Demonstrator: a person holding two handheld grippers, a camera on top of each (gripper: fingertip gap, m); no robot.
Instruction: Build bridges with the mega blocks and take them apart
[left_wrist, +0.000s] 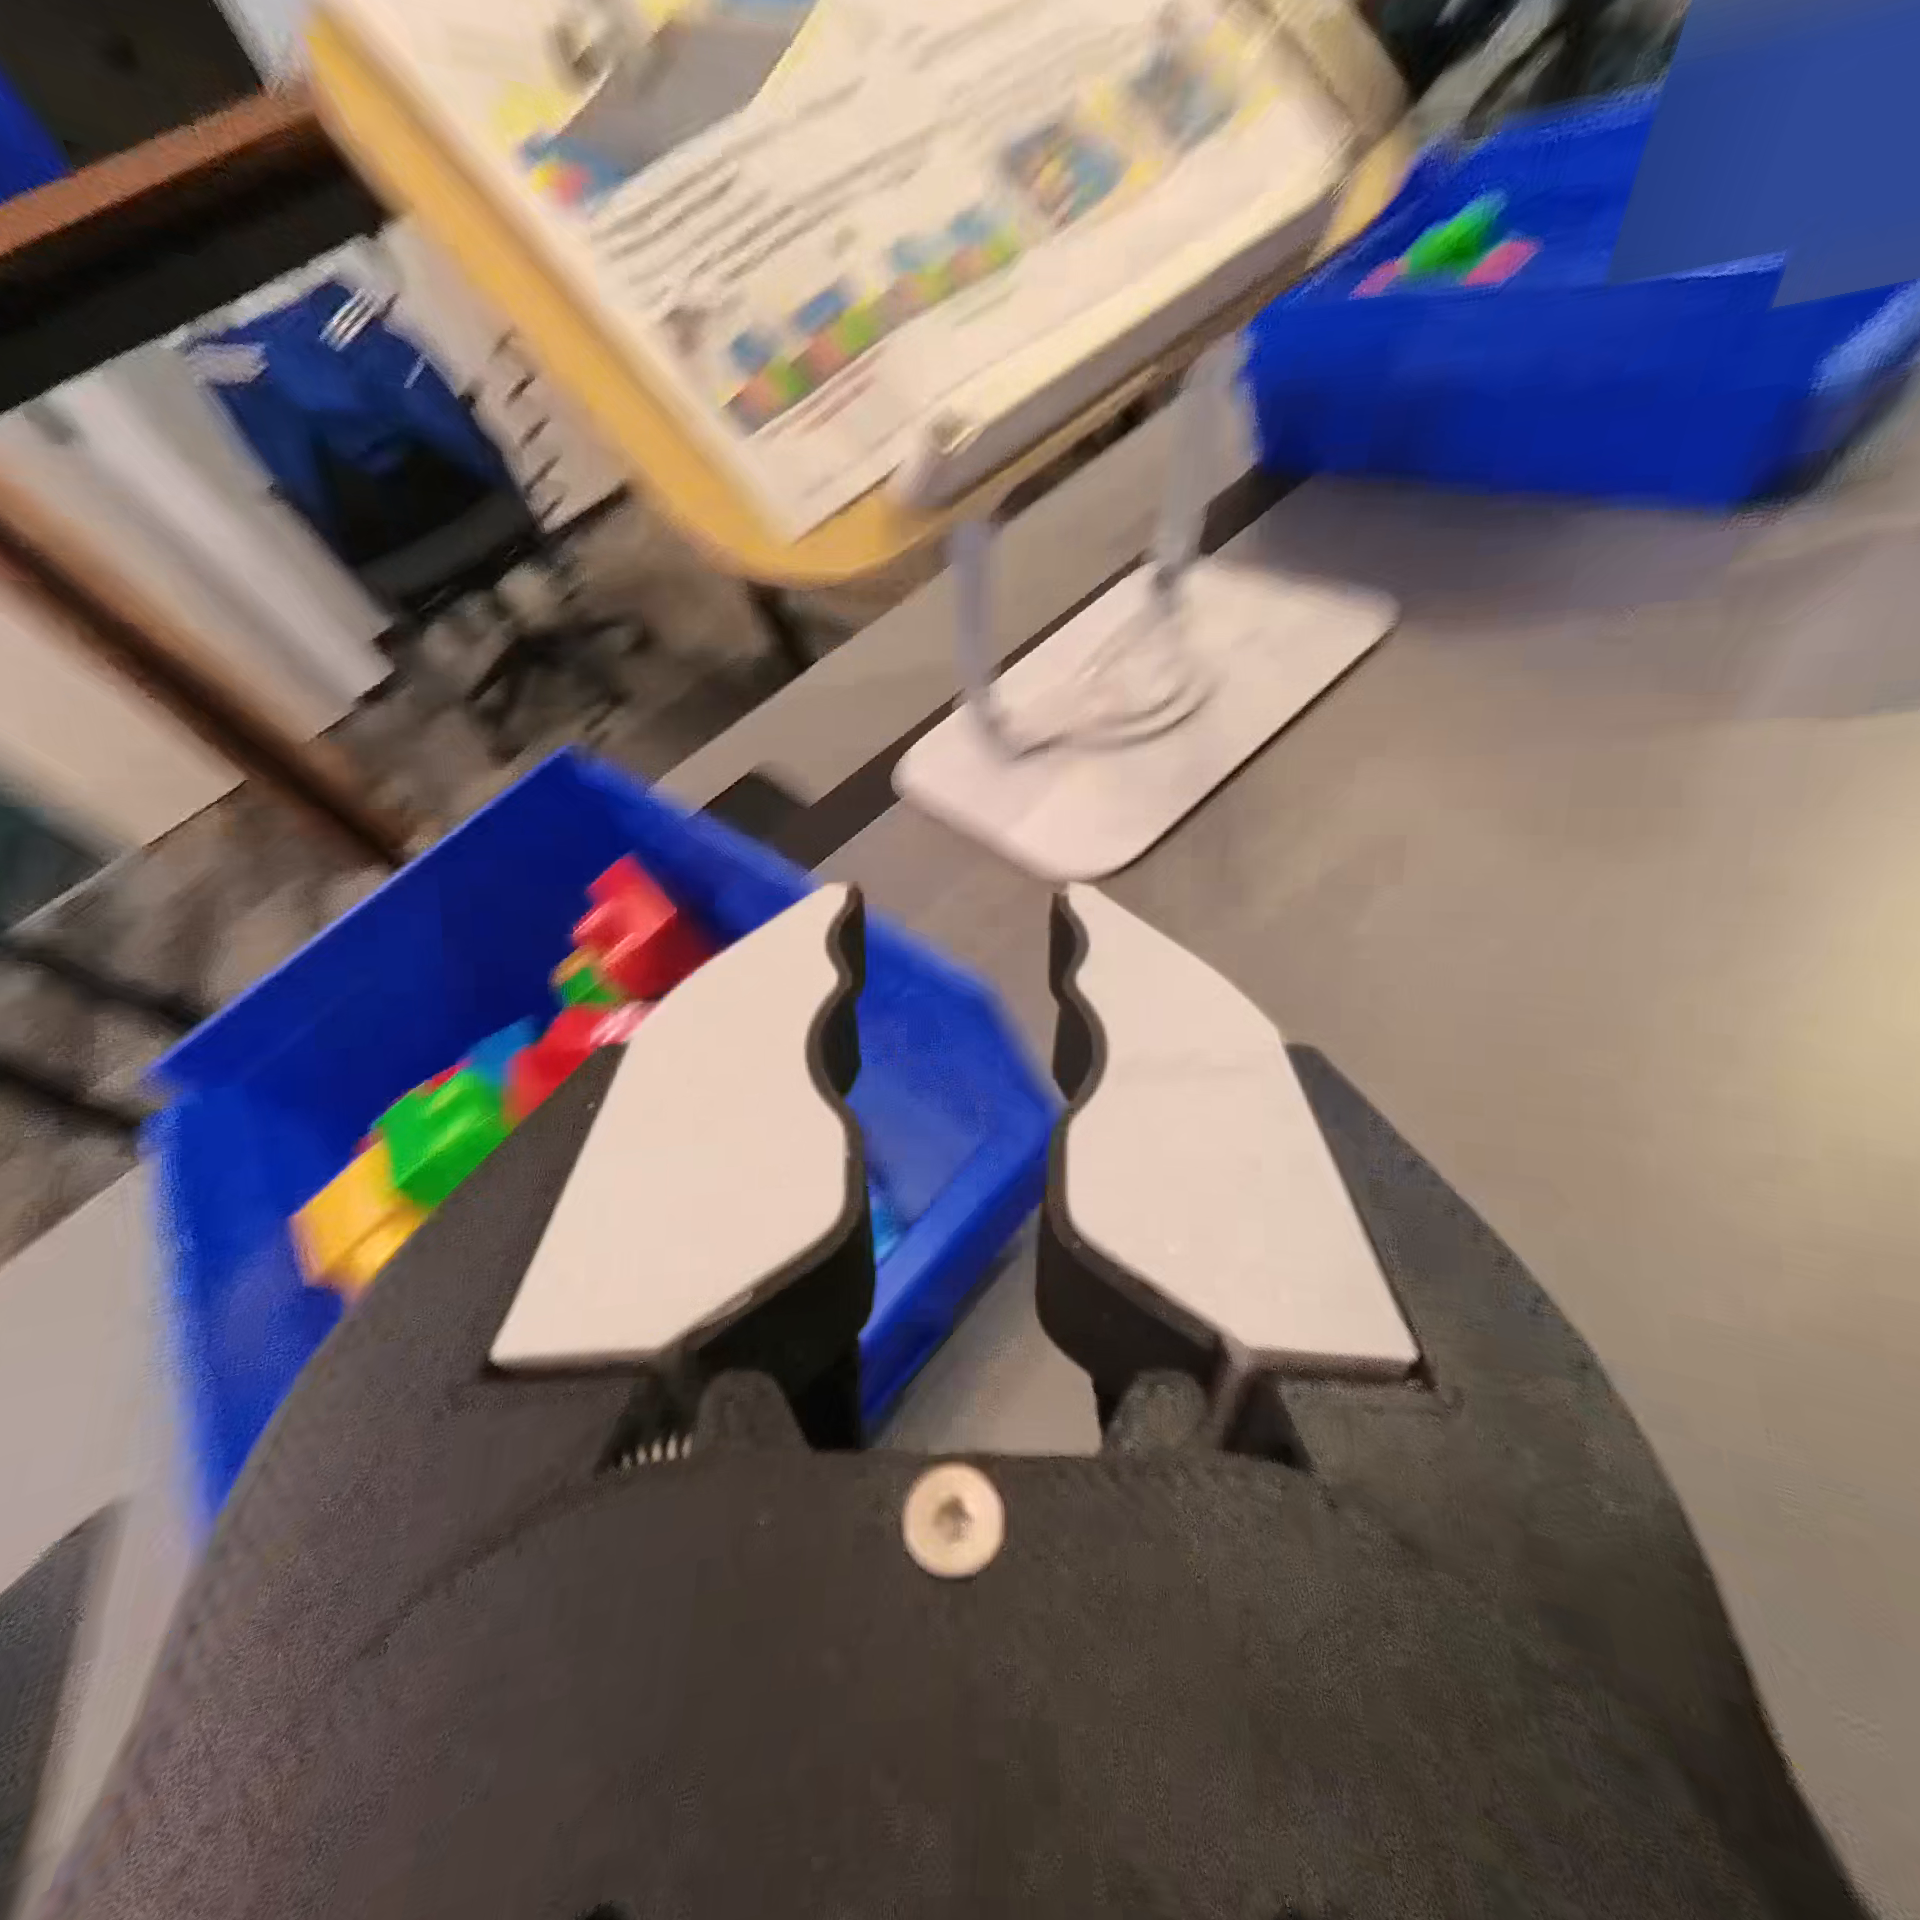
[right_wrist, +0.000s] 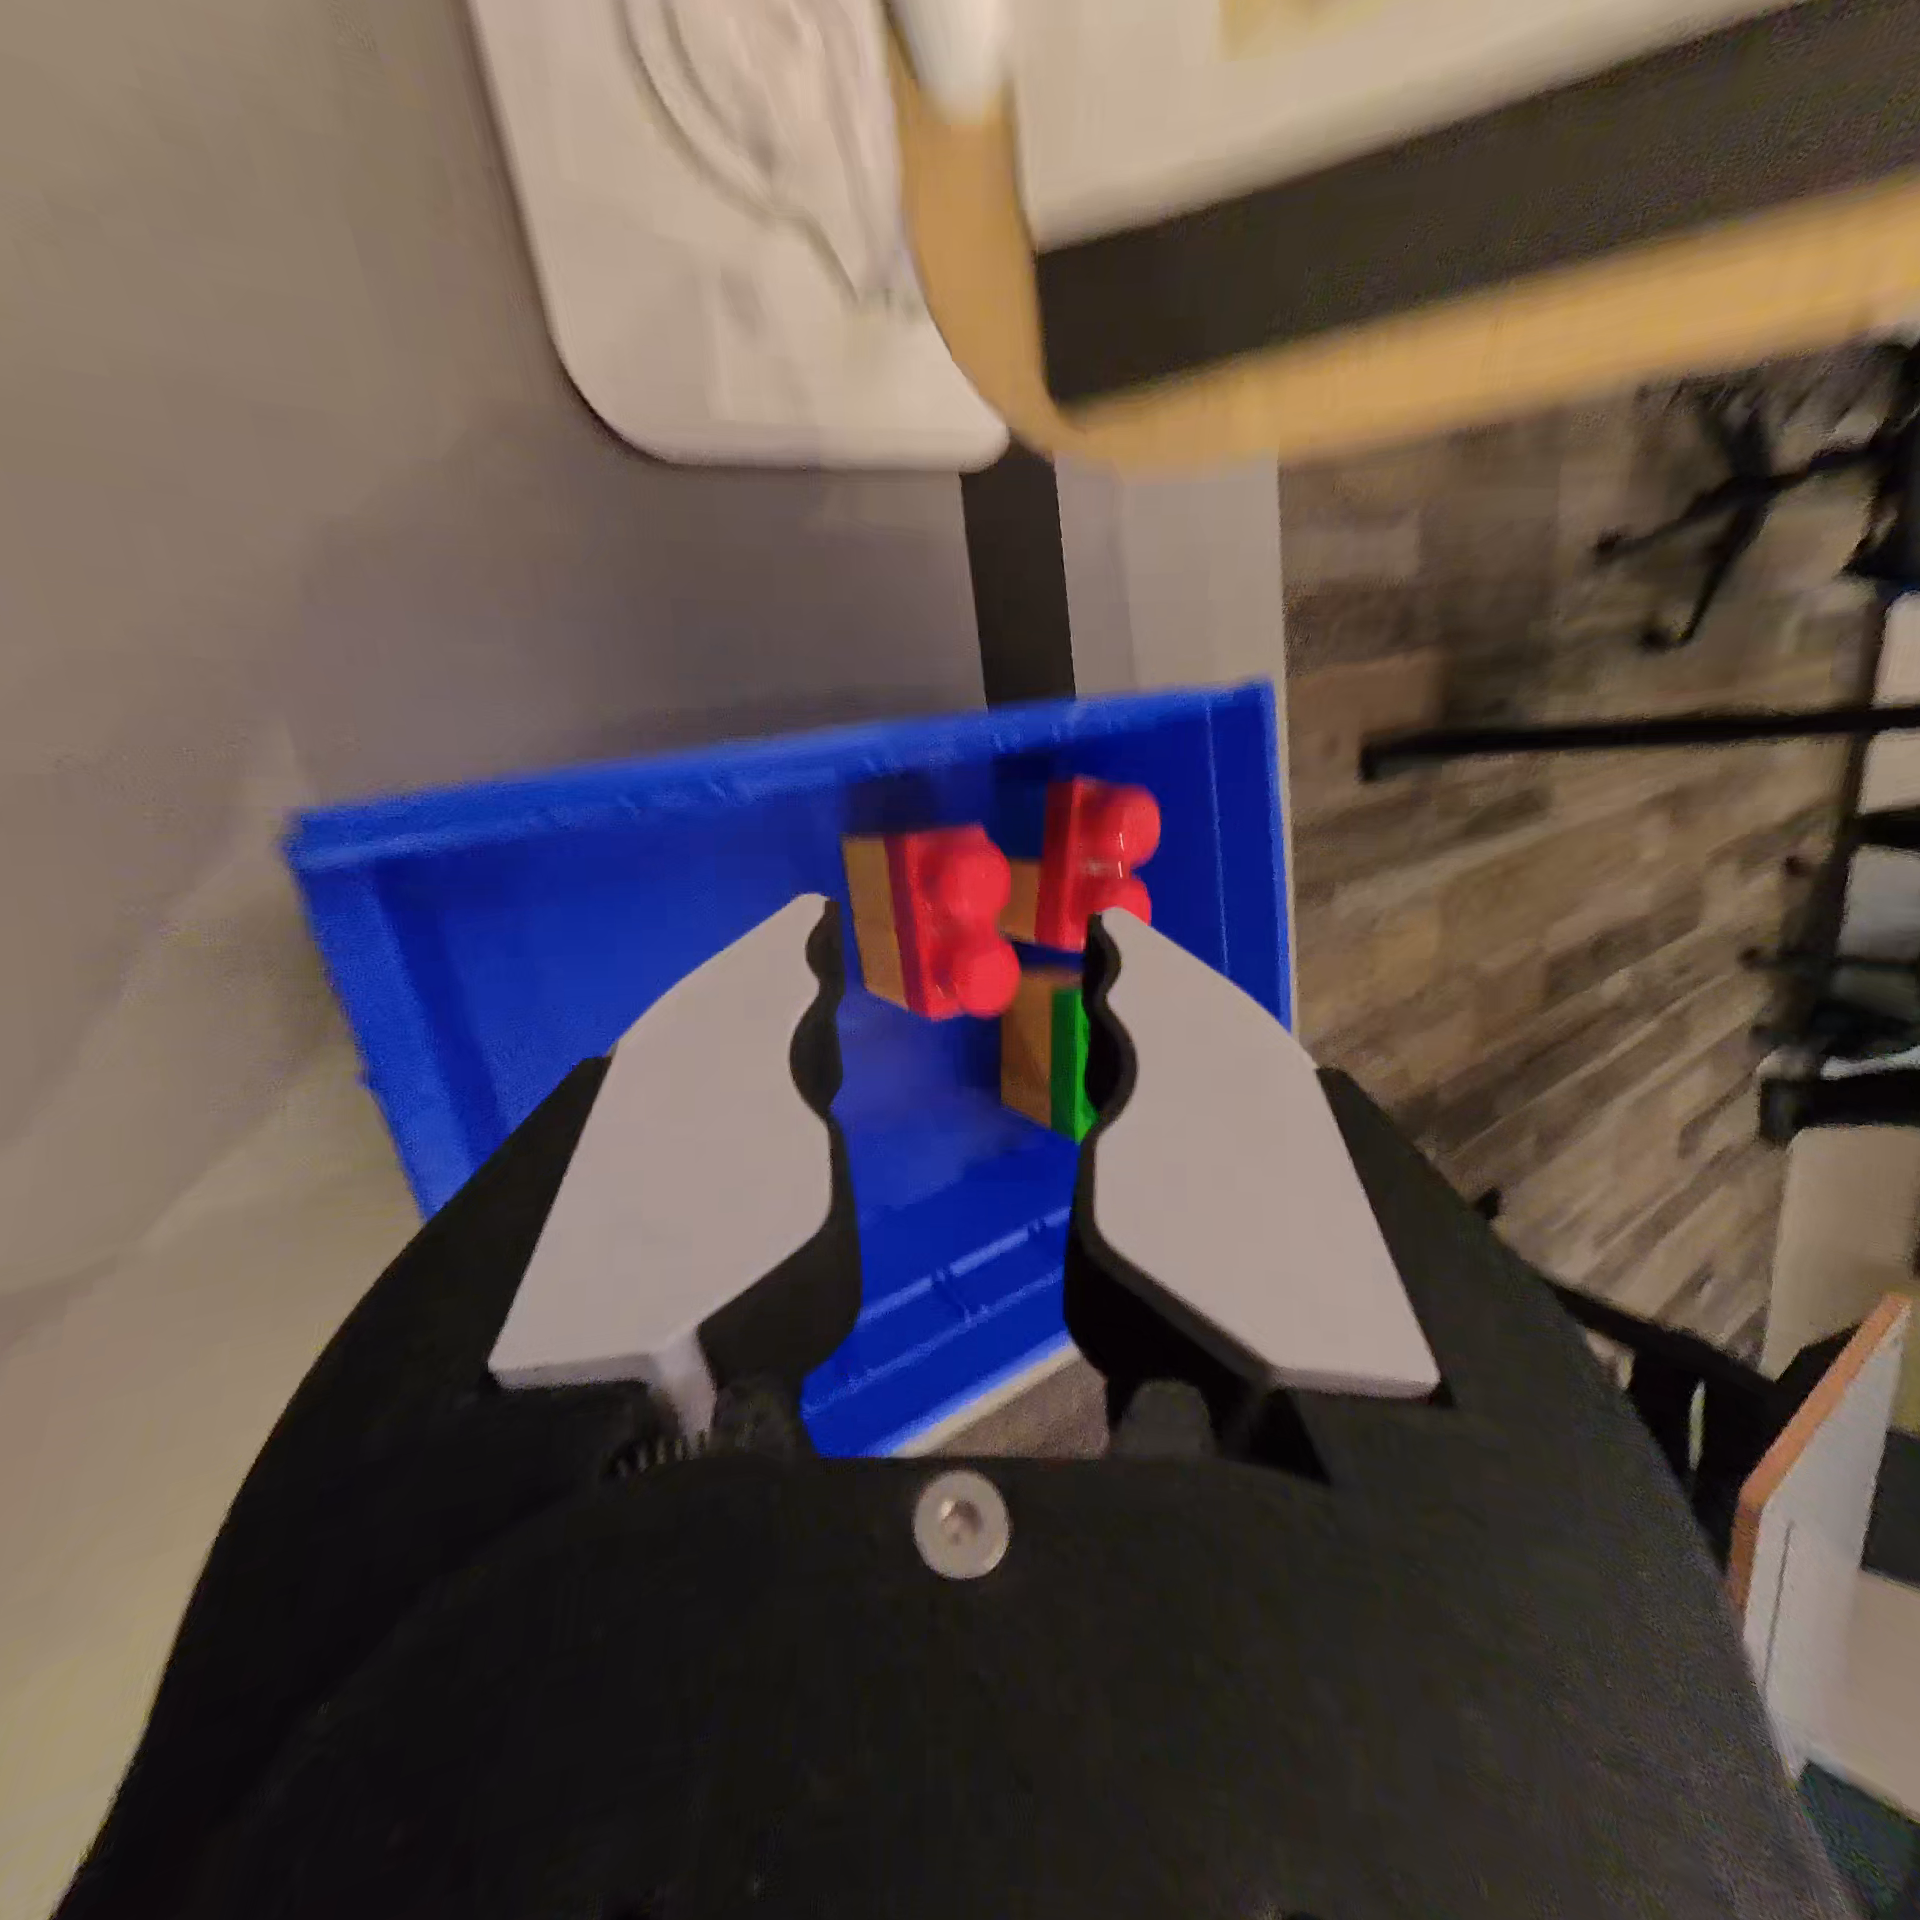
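In the left wrist view my left gripper (left_wrist: 956, 914) is open with nothing between its fingers. It hovers over the grey table (left_wrist: 1558, 987), just right of a blue bin (left_wrist: 312, 1039) that holds red (left_wrist: 634, 925), green (left_wrist: 436, 1132) and yellow (left_wrist: 353, 1216) blocks. In the right wrist view my right gripper (right_wrist: 961, 925) is open above a blue bin (right_wrist: 623, 810). A red block (right_wrist: 940, 925) shows between the fingertips, with a gap at each pad. A second red block (right_wrist: 1101, 852) and a green block (right_wrist: 1070, 1060) lie by the right finger. Both views are blurred.
A printed sheet on a yellow-edged board (left_wrist: 935, 239) stands on a white stand base (left_wrist: 1143, 707) mid-table. The base also shows in the right wrist view (right_wrist: 727, 260). Another blue bin (left_wrist: 1507, 384) with green and pink blocks is at the far right. The table edge and floor (right_wrist: 1558, 831) lie beyond. The tips of one gripper are about 45 cm away from the tips of the other.
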